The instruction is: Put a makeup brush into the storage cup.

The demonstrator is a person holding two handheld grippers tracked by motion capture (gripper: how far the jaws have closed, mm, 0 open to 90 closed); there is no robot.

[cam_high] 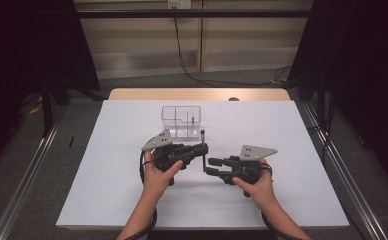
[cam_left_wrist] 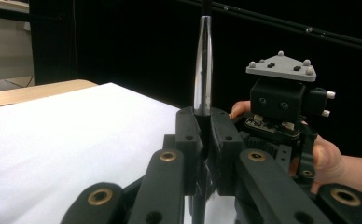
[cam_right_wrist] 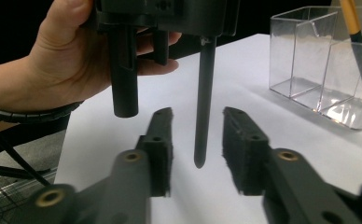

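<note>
Left gripper (cam_high: 202, 148): clamped on the pen (cam_left_wrist: 202, 79)
Right gripper (cam_right_wrist: 198, 149): jaws apart either side of the pen's lower end, not touching

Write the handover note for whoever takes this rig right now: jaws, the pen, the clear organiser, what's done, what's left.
Left gripper: jaws shut on the slim dark pen with a silver upper section, held upright above the white table cover.
Right gripper: jaws open, one on each side of the pen's lower end, not pressing it.
Clear plastic compartment organiser: behind the grippers, already holding an orange-handled tool.
Done: pen lifted and held.
Left: probably placing the pen in the organiser.
</note>
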